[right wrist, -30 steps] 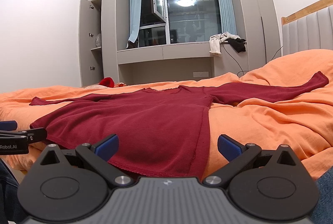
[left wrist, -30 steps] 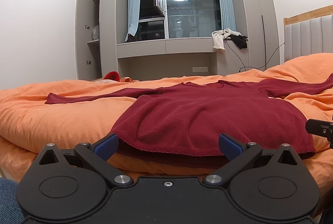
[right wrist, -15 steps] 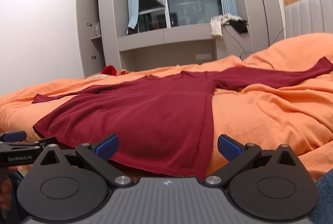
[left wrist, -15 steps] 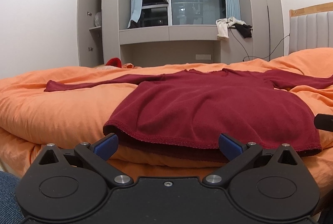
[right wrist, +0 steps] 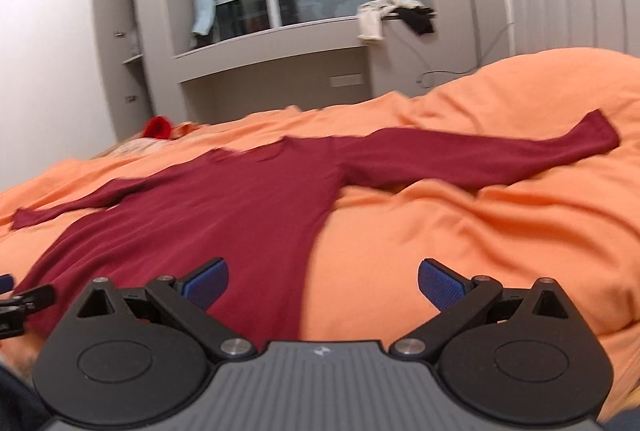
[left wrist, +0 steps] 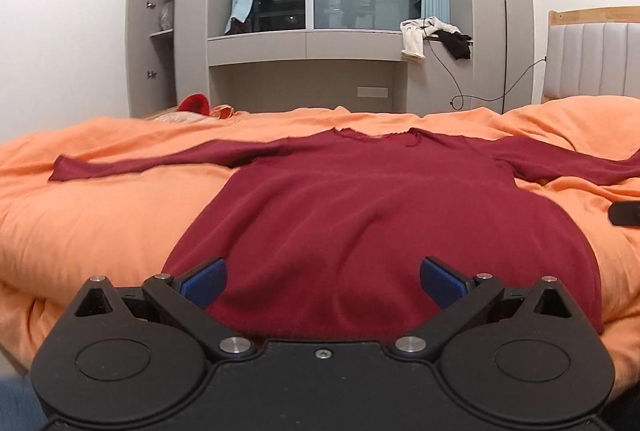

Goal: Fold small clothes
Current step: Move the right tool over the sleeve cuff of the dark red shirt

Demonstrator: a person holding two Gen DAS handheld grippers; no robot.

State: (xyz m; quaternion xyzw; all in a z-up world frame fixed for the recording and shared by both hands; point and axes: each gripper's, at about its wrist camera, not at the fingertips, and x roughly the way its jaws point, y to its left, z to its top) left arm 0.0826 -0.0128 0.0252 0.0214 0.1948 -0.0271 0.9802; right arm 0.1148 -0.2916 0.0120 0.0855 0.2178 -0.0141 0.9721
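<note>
Lying flat on the orange bed (left wrist: 100,231), the soft, limp maroon top (left wrist: 360,223) wants pinching at its near hem corners by both spread, empty tongs (left wrist: 322,281) (right wrist: 322,281).

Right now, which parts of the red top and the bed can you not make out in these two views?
- Left wrist view: the hem of the red top is hidden behind the left hand-held gripper.
- Left wrist view: its right cuff is cut off by the frame edge.
- Right wrist view: the neckline is motion-blurred.
- Right wrist view: the right hand-held gripper covers the near bed edge.
</note>
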